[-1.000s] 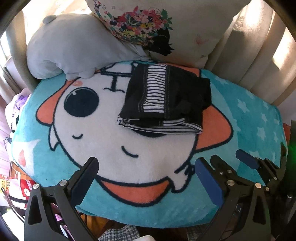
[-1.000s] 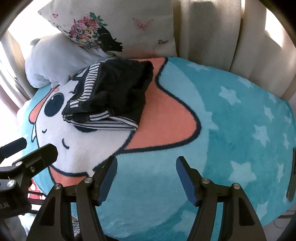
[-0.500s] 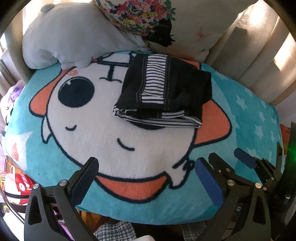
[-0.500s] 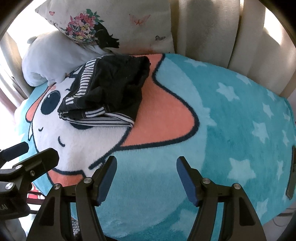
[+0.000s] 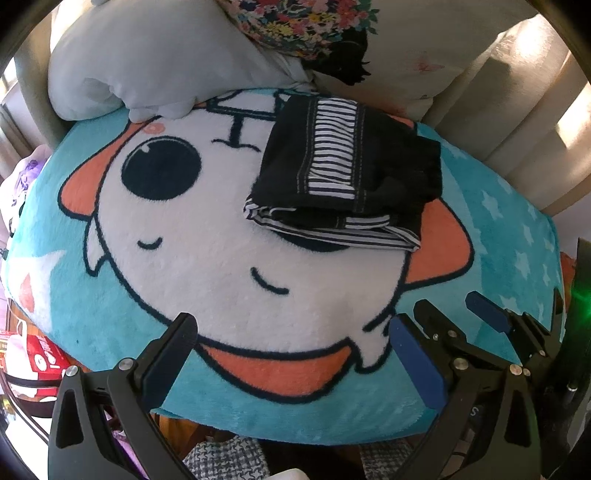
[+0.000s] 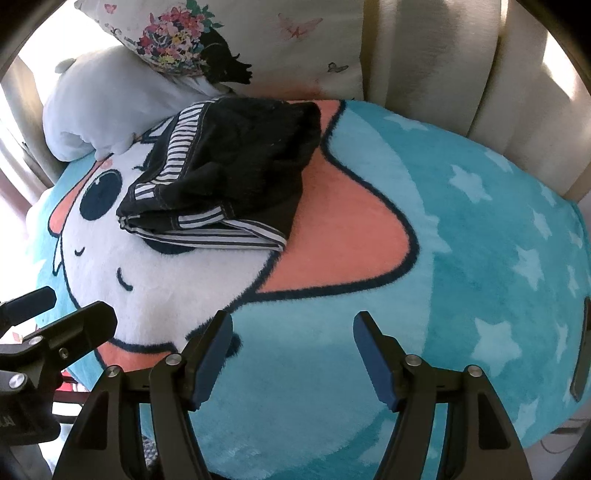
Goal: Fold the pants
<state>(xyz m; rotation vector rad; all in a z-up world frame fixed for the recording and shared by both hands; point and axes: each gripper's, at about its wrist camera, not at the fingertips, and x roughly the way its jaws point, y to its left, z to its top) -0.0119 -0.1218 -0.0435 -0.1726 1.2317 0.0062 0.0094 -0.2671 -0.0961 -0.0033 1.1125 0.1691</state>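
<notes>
The black pants with striped trim lie folded in a compact stack on the turquoise cartoon blanket; they also show in the right wrist view at upper left. My left gripper is open and empty, over the blanket's near edge, well short of the pants. My right gripper is open and empty, over the turquoise part of the blanket, to the right of and short of the pants. The right gripper also shows at lower right in the left wrist view.
A grey plush pillow and a floral cushion lean against the beige sofa back just behind the pants. Bags and clutter lie past the blanket's left edge.
Both grippers have shifted slightly nearer the blanket, so the pants look larger and lower in both views. The pants have not moved. Both grippers stay open.
</notes>
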